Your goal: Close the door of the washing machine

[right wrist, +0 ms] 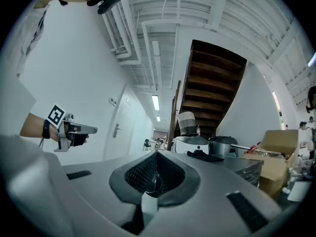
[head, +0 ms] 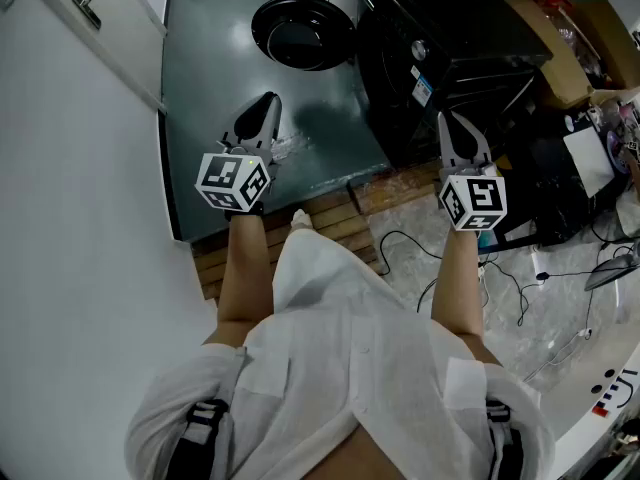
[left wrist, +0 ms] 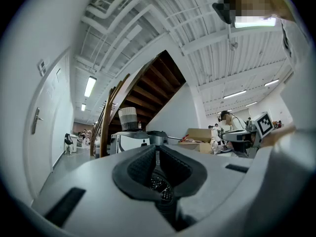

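The black washing machine (head: 450, 58) stands ahead on the right. Its round door (head: 300, 30) hangs open, swung out to the left over the dark floor. My left gripper (head: 265, 103) is held level, below the door and apart from it, jaws shut on nothing. My right gripper (head: 447, 118) points at the machine's front lower corner, also shut and empty. In the left gripper view the left gripper's (left wrist: 157, 147) pads meet at the tips. In the right gripper view the right gripper's (right wrist: 157, 153) pads meet too, and the left gripper (right wrist: 74, 132) shows at far left.
A white wall with a door handle (head: 85, 8) runs along the left. Wooden planks (head: 330, 223) lie by my feet. Cables (head: 500, 278) trail over the plastic-covered floor on the right. A cardboard box (head: 560, 48) sits beyond the machine. A wooden staircase (right wrist: 212, 88) rises ahead.
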Tool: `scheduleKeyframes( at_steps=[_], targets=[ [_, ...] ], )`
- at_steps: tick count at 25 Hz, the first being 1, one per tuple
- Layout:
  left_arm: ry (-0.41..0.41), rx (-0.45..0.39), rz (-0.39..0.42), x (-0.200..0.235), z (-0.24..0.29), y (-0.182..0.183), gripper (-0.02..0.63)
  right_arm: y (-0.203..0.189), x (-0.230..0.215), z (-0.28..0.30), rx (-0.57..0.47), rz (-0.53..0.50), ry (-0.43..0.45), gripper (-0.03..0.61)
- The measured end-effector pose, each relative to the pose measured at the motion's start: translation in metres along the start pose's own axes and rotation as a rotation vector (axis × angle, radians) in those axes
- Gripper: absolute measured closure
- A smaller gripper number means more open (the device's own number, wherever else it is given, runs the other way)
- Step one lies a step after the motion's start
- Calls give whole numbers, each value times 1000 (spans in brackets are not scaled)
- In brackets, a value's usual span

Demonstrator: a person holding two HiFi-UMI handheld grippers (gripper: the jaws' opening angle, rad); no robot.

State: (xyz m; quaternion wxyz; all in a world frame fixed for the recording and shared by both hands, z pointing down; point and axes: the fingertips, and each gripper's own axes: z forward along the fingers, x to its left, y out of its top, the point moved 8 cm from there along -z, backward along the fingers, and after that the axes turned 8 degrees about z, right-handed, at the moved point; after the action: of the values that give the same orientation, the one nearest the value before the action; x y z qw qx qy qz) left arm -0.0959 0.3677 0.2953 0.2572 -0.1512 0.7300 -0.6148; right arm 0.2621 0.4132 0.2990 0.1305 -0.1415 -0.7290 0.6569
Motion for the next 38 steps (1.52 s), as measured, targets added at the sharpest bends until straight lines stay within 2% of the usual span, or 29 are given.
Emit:
scheduleKeyframes(
  at_steps=[21,38],
  targets=[
    [2,2,-6,4,-3,5,581,8,7,4,-10,-50,3,551],
    [-2,0,-6,-3,-3,-1,581,-1,5,1,-9,-32,-4,550]
  ],
)
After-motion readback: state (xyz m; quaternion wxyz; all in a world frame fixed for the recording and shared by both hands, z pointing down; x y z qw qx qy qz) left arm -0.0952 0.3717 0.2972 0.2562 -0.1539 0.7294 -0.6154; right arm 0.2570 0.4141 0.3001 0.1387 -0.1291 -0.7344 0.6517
